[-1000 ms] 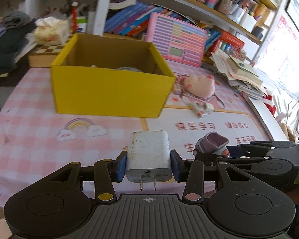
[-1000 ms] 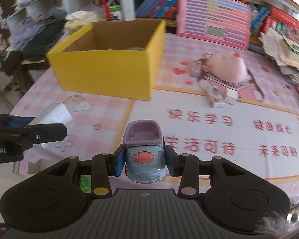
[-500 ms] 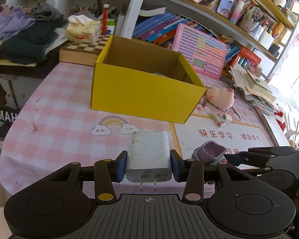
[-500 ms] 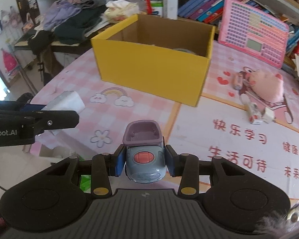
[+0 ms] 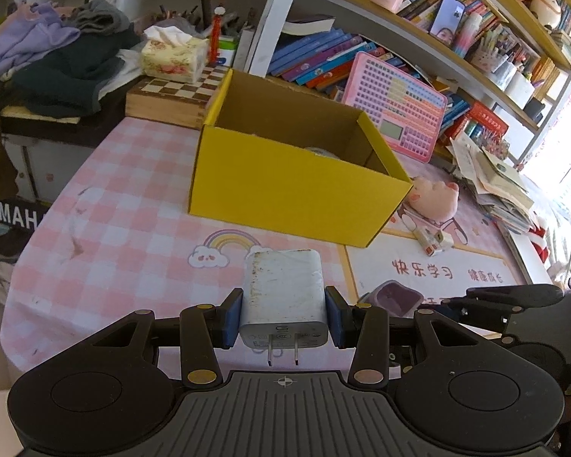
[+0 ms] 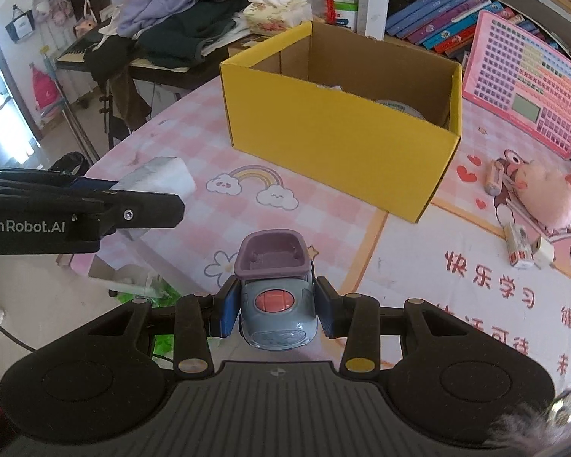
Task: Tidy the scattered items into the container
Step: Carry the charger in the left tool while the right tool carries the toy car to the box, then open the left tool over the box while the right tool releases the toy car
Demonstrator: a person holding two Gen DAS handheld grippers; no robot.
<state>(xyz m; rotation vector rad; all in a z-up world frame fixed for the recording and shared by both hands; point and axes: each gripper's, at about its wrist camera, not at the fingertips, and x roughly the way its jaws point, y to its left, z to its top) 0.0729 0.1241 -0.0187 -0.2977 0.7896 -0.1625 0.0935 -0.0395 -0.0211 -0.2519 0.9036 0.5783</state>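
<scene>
My left gripper [image 5: 283,321] is shut on a white plug charger [image 5: 283,293], prongs toward the camera, held above the pink checked tablecloth short of the yellow cardboard box [image 5: 297,190]. My right gripper [image 6: 274,306] is shut on a grey toy car [image 6: 274,304] with a purple top and a red button. The yellow cardboard box [image 6: 335,133] stands open ahead with a round item inside. In the right wrist view the left gripper [image 6: 106,205] reaches in from the left with the charger [image 6: 160,175]. The toy car [image 5: 394,297] also shows in the left wrist view.
A pink plush pig [image 6: 548,194], a small white-and-red block [image 6: 519,253] and a small tube [image 6: 493,177] lie on the table right of the box. A pink toy keyboard [image 5: 394,118] leans on the book shelf. A chessboard box [image 5: 167,95], tissue box [image 5: 173,57] and clothes pile [image 5: 57,57] sit left.
Both grippers have pulled back and swung left, so the box now looks farther away and more to the right. Each keeps its grip on its item.
</scene>
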